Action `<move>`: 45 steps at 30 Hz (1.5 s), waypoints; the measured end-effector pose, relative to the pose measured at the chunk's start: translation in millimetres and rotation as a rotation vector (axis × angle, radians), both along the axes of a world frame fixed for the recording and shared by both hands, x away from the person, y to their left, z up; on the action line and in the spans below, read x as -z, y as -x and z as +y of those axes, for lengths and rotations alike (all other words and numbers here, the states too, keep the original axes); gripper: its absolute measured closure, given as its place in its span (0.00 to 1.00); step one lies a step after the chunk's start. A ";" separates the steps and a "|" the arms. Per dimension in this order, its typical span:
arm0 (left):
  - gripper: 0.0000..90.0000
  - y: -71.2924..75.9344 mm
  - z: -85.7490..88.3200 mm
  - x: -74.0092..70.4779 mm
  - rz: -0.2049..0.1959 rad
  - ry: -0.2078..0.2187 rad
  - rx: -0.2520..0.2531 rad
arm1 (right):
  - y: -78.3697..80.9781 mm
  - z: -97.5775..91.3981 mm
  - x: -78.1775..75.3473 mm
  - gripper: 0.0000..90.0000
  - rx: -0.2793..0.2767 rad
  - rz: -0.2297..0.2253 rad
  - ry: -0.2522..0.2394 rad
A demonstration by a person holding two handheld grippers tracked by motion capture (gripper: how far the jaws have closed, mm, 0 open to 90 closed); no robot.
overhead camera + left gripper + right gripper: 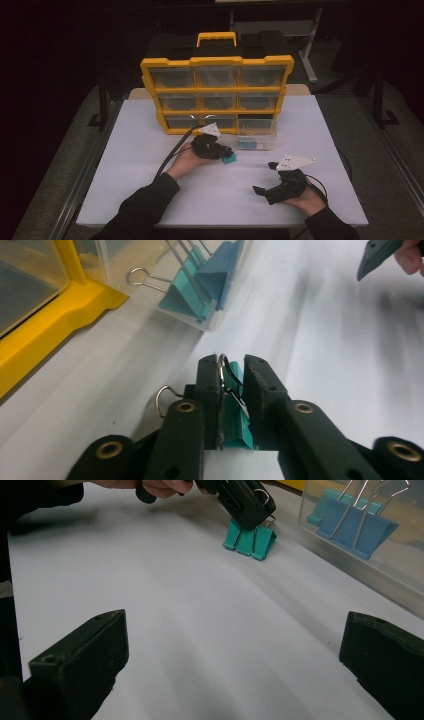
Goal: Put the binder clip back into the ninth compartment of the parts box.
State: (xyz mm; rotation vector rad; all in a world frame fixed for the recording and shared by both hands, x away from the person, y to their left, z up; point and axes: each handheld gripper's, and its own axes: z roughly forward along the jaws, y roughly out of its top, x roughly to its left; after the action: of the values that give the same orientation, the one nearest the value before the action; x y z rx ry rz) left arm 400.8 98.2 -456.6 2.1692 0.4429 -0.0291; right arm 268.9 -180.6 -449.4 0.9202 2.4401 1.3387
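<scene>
A teal binder clip [229,159] stands on the white table [150,150] near its middle. My left gripper [223,153] reaches in from the left and is shut on it. In the left gripper view the two black jaws press the clip [234,426] and its wire handles between them. From the right gripper view the clip [250,541] stands on its back under the left gripper [256,519]. My right gripper [265,178] rests low at the right front, open, its jaws wide apart over bare table [235,645].
A yellow organizer [217,95] with clear drawers stands upright at the back of the table. One clear drawer [256,135] sits pulled out in front of it, holding blue and teal binder clips [200,280]. The table's edges lie left, right and front.
</scene>
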 end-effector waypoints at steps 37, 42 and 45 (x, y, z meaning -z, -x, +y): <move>0.99 5.0 20.2 -63.2 -0.066 0.059 0.007 | 0.1 0.3 -0.1 0.00 0.001 -0.001 0.001; 0.99 4.4 15.8 -77.1 -0.089 0.054 0.023 | 0.0 0.2 -0.1 0.00 0.001 -0.001 0.000; 0.99 3.9 12.2 -86.2 -0.108 0.048 0.035 | 0.0 0.2 -0.1 0.00 0.002 -0.002 0.000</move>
State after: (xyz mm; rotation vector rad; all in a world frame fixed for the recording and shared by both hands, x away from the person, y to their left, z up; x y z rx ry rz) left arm 396.9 110.3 -370.4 2.1198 0.3386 0.0571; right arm 268.8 -180.4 -449.3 0.9207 2.4374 1.3389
